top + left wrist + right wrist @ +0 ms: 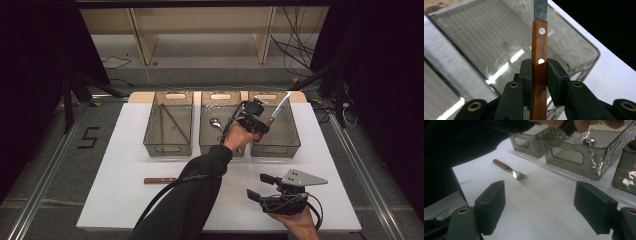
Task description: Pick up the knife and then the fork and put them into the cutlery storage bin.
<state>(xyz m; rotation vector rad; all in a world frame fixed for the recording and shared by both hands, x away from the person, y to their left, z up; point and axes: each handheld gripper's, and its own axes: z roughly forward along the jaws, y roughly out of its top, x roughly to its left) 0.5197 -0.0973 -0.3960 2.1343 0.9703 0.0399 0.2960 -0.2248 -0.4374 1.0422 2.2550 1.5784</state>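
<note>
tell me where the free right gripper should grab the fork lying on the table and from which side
Grip the fork by its wooden handle, coming straight down from above with the jaws across its width. It lies flat on the white table, so nothing can slip under it, and the handle is probably easier to pinch than the thin metal tines. The right gripper is open with nothing in it, so it looks ready.

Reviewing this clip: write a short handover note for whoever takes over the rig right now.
Left gripper: shut on the knife by its wooden handle, blade up, over the right bin.
Right gripper: open, holding nothing, low over the table at front right.
Done: spoon lies in the middle bin; chopsticks in the left bin.
Left: probably drop the knife into the right bin, then bin the fork lying on the table.
</note>
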